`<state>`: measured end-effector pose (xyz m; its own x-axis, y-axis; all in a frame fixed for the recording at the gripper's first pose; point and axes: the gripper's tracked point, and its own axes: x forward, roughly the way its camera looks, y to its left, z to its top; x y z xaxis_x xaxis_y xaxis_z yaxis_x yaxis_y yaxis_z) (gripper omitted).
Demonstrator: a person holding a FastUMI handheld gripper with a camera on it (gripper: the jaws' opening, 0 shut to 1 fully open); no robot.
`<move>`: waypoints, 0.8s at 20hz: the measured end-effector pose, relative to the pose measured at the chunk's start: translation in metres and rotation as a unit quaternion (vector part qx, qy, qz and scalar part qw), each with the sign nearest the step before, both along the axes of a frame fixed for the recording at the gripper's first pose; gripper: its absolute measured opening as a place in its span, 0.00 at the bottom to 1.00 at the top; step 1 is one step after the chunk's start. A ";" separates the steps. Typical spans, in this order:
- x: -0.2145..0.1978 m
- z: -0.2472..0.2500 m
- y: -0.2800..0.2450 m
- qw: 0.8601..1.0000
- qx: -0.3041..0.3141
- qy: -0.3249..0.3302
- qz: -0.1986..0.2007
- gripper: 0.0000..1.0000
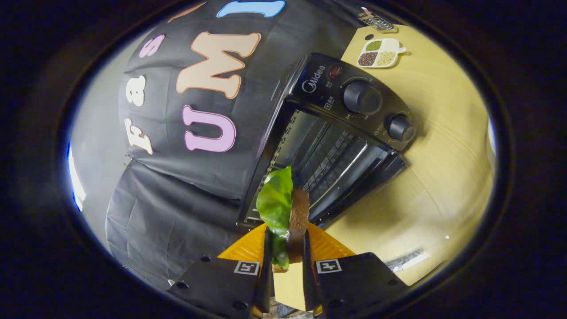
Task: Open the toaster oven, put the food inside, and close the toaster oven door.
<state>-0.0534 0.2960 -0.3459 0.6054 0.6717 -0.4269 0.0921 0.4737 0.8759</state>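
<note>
My gripper [285, 241] is shut on a sandwich [283, 208]: a brown bread slice with a green lettuce leaf, pinched edgewise between both fingers and sticking out ahead of them. Just beyond it stands a black toaster oven [350, 119] on the wooden table [443, 177]. Its door [354, 186] hangs open and the wire rack [328, 155] inside shows. Two round knobs [362, 97] sit on its control panel. The view is rolled, so the oven appears tilted.
A small white divided dish [380, 53] with grains and beans rests on the table behind the oven. A metal wire piece [376, 21] lies farther back. Black cloth wall [177, 177] stands beside the oven.
</note>
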 end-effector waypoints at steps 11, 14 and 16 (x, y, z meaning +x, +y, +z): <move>0.061 -0.036 0.025 0.996 -0.038 -0.025 -0.081 0.32; 0.067 -0.055 0.024 0.994 -0.067 -0.025 -0.084 0.32; 0.072 -0.053 0.024 0.993 -0.066 -0.032 -0.089 0.32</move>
<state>0.0186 0.3205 -0.3988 0.7387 0.4917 -0.4611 0.1309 0.5664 0.8137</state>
